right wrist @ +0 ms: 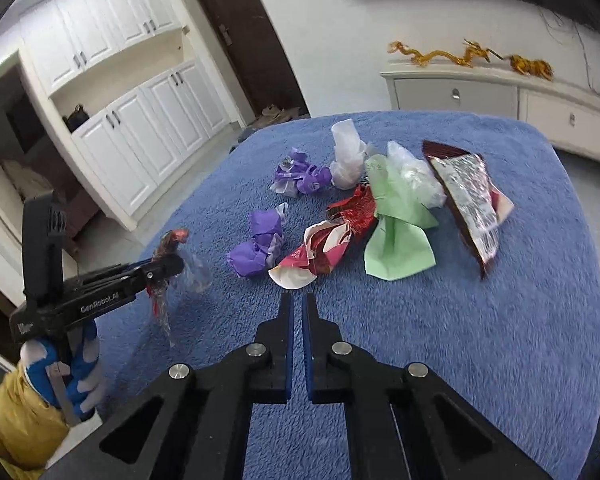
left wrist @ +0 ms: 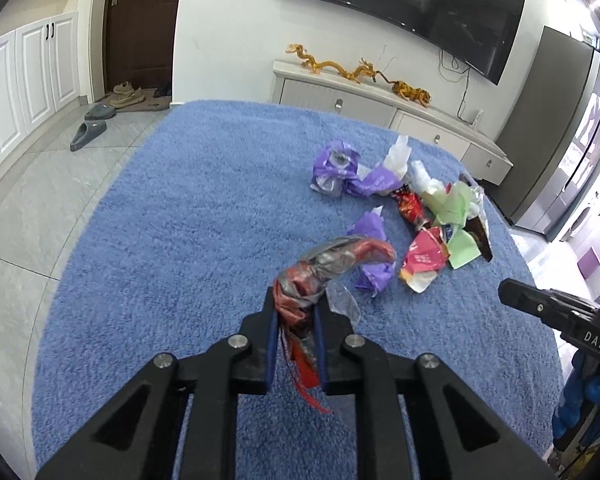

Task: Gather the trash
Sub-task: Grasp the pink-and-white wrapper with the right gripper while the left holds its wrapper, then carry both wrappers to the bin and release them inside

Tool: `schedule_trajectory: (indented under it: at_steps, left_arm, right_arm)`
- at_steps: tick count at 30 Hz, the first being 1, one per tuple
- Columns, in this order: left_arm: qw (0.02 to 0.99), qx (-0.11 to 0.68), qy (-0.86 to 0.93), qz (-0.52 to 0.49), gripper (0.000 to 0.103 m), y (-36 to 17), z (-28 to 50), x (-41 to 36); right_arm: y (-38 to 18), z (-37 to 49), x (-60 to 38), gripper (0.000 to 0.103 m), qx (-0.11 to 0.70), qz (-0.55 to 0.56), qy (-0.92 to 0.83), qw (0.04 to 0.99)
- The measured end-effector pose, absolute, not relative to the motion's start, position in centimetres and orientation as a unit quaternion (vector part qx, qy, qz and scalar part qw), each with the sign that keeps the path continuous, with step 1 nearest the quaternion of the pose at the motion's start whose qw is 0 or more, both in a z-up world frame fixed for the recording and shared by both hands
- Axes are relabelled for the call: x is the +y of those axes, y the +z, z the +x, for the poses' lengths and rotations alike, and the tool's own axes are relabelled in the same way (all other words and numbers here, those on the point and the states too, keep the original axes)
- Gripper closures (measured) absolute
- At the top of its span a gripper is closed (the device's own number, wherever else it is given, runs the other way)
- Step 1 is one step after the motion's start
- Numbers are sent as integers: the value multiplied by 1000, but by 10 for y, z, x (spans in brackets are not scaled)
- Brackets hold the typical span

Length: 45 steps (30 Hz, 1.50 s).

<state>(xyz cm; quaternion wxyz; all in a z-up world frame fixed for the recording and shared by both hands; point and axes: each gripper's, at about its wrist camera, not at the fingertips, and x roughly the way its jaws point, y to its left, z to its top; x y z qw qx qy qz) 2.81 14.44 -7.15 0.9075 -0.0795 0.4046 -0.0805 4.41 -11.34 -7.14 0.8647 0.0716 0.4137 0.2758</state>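
Held wrapper: you have a twisted red and silver wrapper (left wrist: 316, 276) pinched between the fingers of your left tool (left wrist: 296, 320); its upper end curls up and right past the fingertips, and red shreds hang below them.
Left tool: nearly closed, clamped on that wrapper, raised above the blue fleece-covered bench (left wrist: 180, 220), to the left of the trash pile.
Nearest trash: a crumpled purple paper (left wrist: 374, 256) lies just beyond and right of the held wrapper's tip; in the right wrist view it is apart from the wrapper.
Pile: behind it sit a red and white packet (right wrist: 312, 256), a green paper (right wrist: 400, 236), a foil-lined dark bag (right wrist: 470, 204), a white plastic wad (right wrist: 346, 156) and a second purple wad (right wrist: 300, 176), bunched together on the bench.
Right tool: your right tool (right wrist: 297, 304) is almost shut with only a narrow slit between its blue pads, holding nothing, its tips just short of the red and white packet.
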Motion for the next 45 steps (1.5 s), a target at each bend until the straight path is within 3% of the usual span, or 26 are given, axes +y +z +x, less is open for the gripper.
schedule_trajectory:
  at_steps: [5, 6, 8, 9, 25, 27, 28, 30, 45]
  left_arm:
    - [909, 397, -77, -98, 89, -63, 19, 154]
    - [909, 396, -78, -101, 89, -63, 17, 155]
    - [909, 396, -79, -102, 89, -64, 16, 158]
    - [908, 398, -80, -104, 89, -65, 16, 159]
    - [896, 418, -68, -134, 89, -94, 39, 178]
    - [896, 420, -64, -131, 89, -97, 41, 177]
    - [896, 421, -62, -129, 89, -97, 42, 176]
    - [895, 422, -61, -130, 89, -98, 43, 176]
    - [914, 381, -75, -116, 89, -48, 15, 161]
  right_arm:
    - [-64, 46, -109, 91, 412, 88, 280, 863]
    - [-64, 50, -108, 76, 412, 96, 281, 861]
    - [-66, 55, -107, 55, 413, 106, 275, 862]
    - [-69, 60, -107, 54, 415, 115, 272, 860]
    - [-116, 124, -104, 54, 460, 182, 247, 833]
    - [-115, 124, -101, 58, 455, 171, 246, 839]
    - [-115, 124, -100, 70, 454, 164, 245, 841]
    - [-116, 122, -103, 76, 452, 162, 250, 841]
    - [-69, 48, -146, 78, 381, 188, 295, 856]
